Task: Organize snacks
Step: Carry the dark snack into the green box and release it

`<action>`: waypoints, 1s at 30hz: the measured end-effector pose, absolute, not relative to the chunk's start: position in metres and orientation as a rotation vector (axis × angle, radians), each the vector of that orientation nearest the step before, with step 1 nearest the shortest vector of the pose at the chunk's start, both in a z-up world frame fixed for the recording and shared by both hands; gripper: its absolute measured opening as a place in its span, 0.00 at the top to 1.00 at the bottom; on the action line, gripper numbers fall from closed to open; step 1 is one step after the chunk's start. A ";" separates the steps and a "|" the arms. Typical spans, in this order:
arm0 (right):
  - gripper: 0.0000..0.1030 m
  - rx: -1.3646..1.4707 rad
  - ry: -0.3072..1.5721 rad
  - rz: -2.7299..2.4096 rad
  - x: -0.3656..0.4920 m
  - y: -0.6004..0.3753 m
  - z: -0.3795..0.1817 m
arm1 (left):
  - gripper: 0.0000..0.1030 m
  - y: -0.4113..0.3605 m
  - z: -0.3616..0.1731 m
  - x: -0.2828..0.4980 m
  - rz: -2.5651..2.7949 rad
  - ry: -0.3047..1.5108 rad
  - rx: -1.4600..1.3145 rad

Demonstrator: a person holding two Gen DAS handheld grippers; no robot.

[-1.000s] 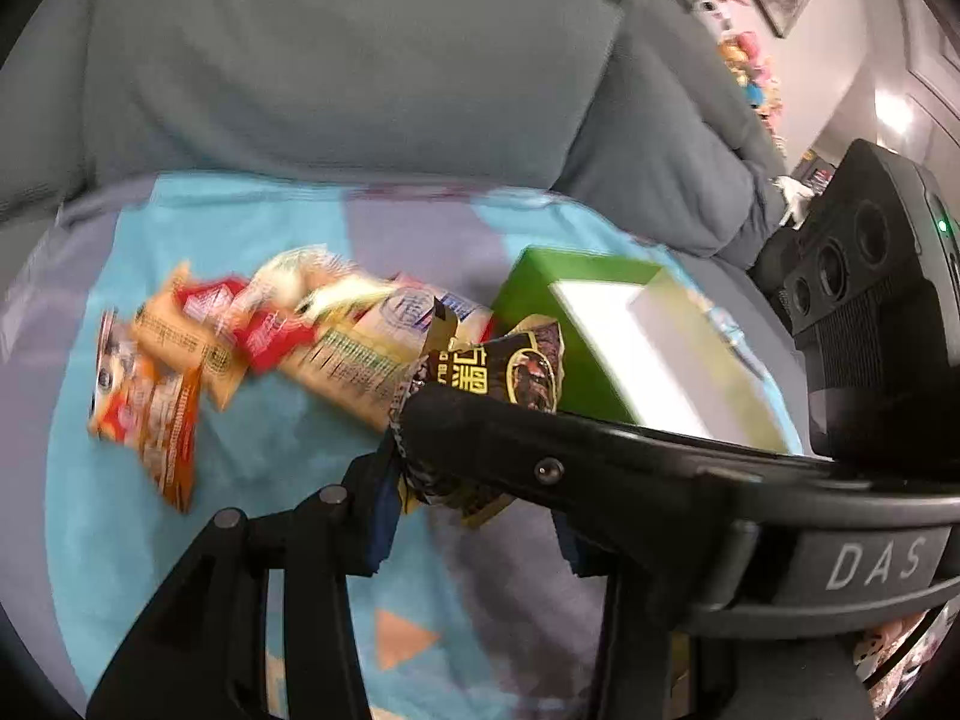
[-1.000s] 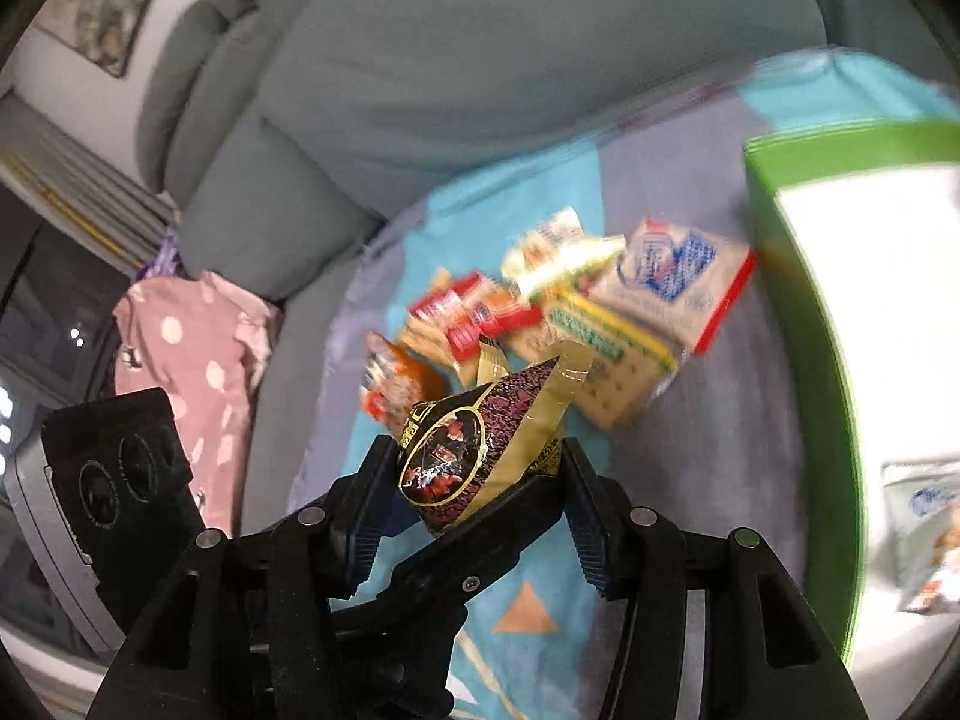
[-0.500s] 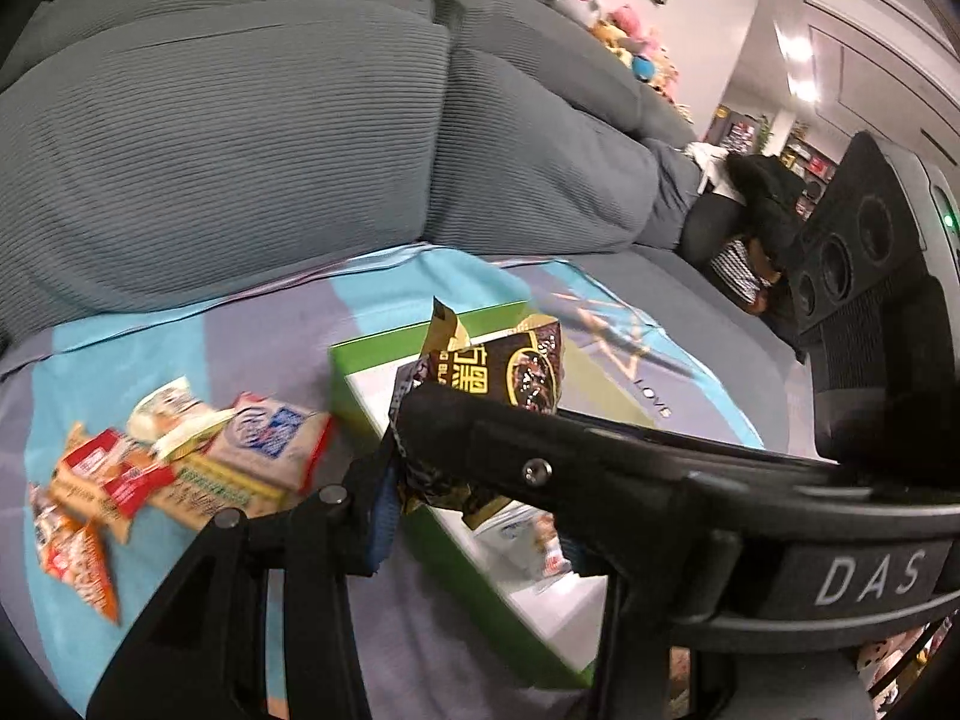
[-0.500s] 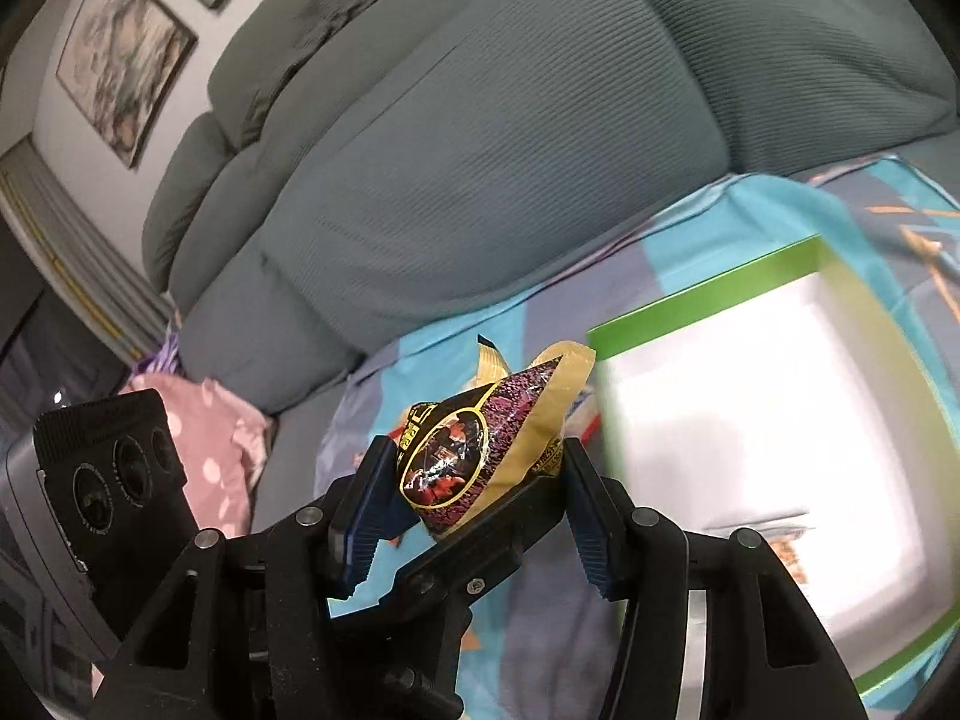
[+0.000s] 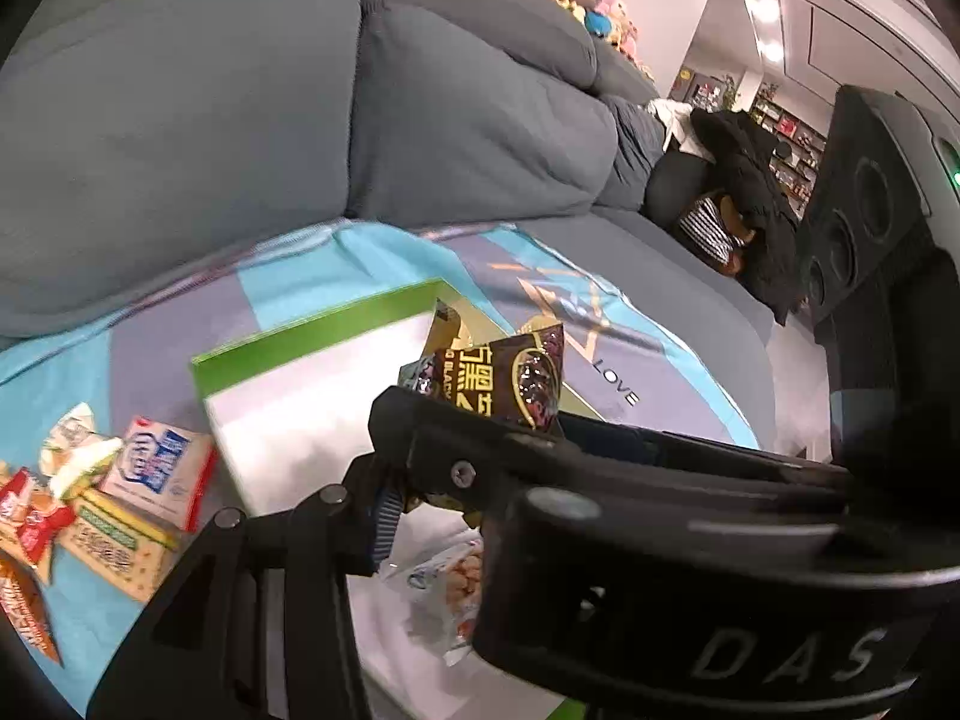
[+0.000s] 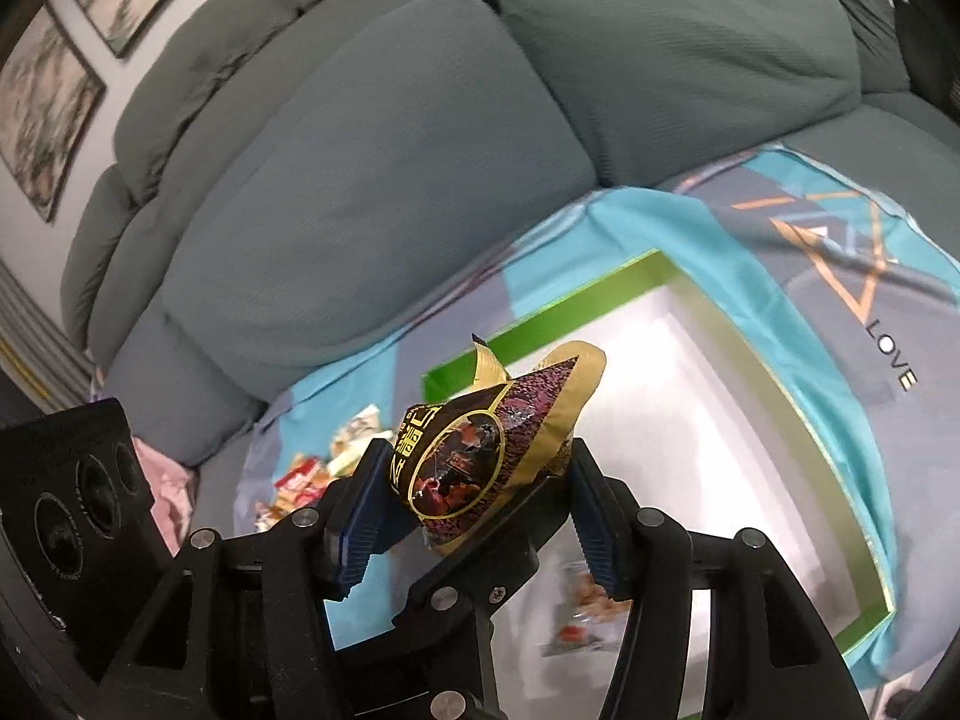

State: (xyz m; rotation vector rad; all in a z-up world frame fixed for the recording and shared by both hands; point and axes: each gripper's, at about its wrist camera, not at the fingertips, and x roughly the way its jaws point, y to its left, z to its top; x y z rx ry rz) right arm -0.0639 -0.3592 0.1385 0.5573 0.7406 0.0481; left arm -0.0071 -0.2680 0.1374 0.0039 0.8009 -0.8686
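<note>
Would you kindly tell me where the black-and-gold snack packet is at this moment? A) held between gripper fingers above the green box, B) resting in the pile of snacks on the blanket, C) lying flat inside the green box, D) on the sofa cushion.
A: the black-and-gold snack packet sits clamped between the blue finger pads of the right gripper, raised over the white interior of the green box.

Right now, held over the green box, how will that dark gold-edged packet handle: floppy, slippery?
Likely floppy: the dark snack packet is creased foil, its gold corner curling above the right gripper. Probably light; it stands up between the pads without sagging. Glossy film may slip if the grip loosens.
</note>
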 end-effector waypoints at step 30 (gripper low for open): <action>0.43 0.587 0.986 -0.086 -0.044 -0.391 0.087 | 0.55 -0.291 0.088 0.004 -0.876 1.076 -0.037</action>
